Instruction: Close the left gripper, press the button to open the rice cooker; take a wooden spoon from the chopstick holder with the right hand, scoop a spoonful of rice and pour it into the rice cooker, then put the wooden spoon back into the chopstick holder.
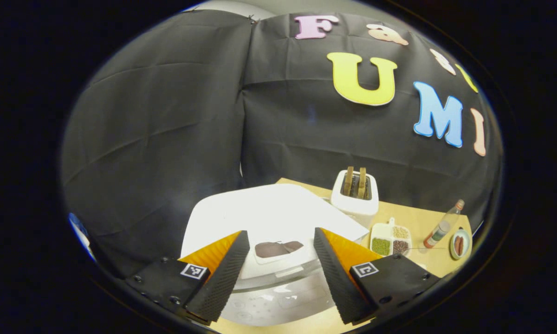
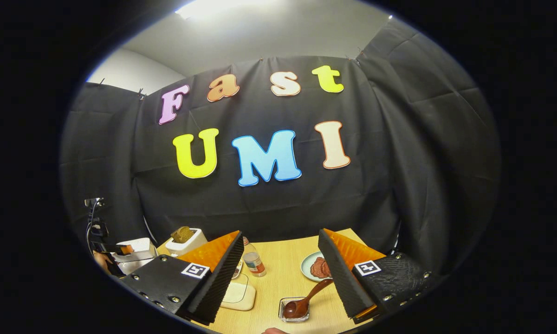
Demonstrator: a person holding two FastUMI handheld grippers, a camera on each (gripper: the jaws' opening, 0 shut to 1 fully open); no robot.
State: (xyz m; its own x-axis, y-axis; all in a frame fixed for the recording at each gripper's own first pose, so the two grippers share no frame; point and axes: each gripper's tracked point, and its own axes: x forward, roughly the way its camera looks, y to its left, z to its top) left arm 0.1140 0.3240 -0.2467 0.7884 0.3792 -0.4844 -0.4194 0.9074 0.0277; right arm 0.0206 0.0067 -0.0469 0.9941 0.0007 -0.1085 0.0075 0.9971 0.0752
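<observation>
Rice cooker (image 1: 269,218) sits right in front of your left tool (image 1: 281,273) — white lid down, dark button (image 1: 278,249) between the spread fingers, nothing gripped. Beyond it on the wooden surface (image 1: 422,220): toaster (image 1: 355,190) with bread, sectioned tray of grains (image 1: 391,240), bottle (image 1: 443,225), small plate (image 1: 460,243). In the right gripper view, your right tool (image 2: 278,278) is wide open and empty; the wooden spoon (image 2: 304,301) lies in a small clear holder (image 2: 294,310) on the surface just ahead — bowl down, handle tilted far-right. Rice cooker shows far left.
</observation>
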